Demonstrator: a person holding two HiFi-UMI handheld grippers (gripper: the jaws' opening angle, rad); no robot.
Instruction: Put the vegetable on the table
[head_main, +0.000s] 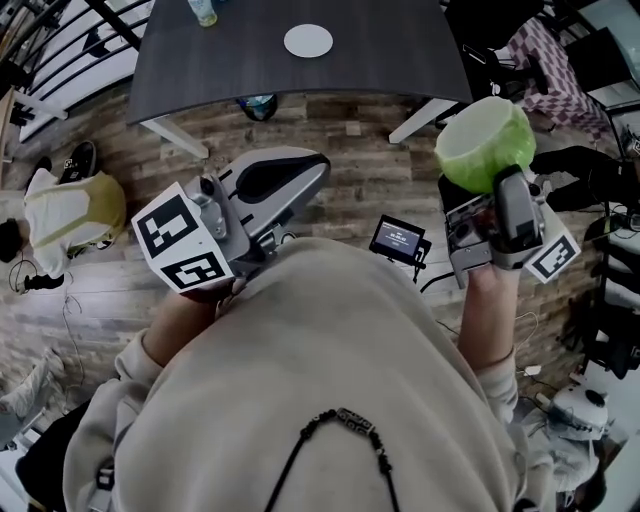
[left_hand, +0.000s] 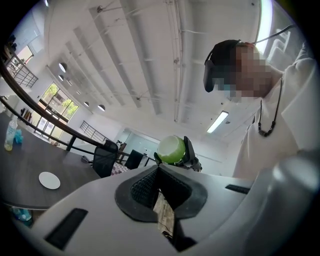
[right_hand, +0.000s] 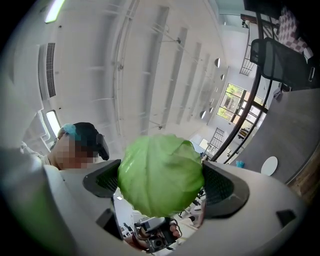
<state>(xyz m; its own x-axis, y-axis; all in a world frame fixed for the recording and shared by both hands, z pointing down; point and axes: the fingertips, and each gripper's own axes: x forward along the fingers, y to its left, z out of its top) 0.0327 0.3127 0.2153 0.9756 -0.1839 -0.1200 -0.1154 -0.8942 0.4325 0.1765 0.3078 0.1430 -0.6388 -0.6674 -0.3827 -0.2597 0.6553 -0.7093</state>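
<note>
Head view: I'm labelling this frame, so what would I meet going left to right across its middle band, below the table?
Yellowish bag → left tongs → small screen → cabbage.

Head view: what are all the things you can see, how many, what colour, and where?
cabbage: one, light green, held up between the right gripper's jaws
table: one, dark grey, ahead at the top of the head view
plate: one, white, on the table
bottle: one, pale, on the table's far left part, cut off by the picture edge
bag: one, beige, on the wood-look floor at the left
chequered cloth: one, pink and white, at the top right
left gripper: one, grey, jaws together, holding nothing
right gripper: one, grey, shut on the cabbage
sweatshirt: one, beige, on the person, at the bottom
</note>
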